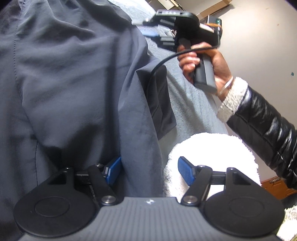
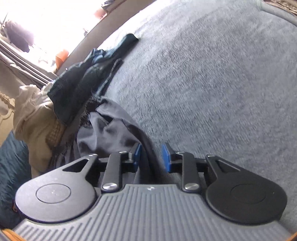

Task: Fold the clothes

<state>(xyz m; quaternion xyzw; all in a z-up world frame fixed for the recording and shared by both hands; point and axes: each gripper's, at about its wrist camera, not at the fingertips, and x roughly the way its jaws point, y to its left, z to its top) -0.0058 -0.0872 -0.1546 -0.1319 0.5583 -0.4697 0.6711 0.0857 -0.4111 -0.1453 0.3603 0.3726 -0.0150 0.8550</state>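
Observation:
A dark grey garment (image 1: pixel 70 89) fills the left and middle of the left wrist view, spread on a blue-grey blanket (image 1: pixel 187 103). My left gripper (image 1: pixel 150 172) is open around a thick fold at the garment's right edge. Its left pad (image 1: pixel 113 171) is half tucked under cloth, and its right pad (image 1: pixel 186 173) stands apart from the fold. A hand holds my right gripper (image 1: pixel 144 27) over the garment's far edge. In the right wrist view the garment's edge (image 2: pixel 115 133) runs between the narrowly parted pads of my right gripper (image 2: pixel 151 157), which do not press on it.
Dark jeans and other clothes (image 2: pixel 87 77) are heaped at the blanket's (image 2: pixel 213 83) far left edge, beside cream fabric (image 2: pixel 33 118). A white fleece cuff (image 1: pixel 213 148) and a black jacket sleeve (image 1: pixel 265 120) lie to the right of the left gripper. Cardboard (image 1: pixel 213 9) leans against the wall.

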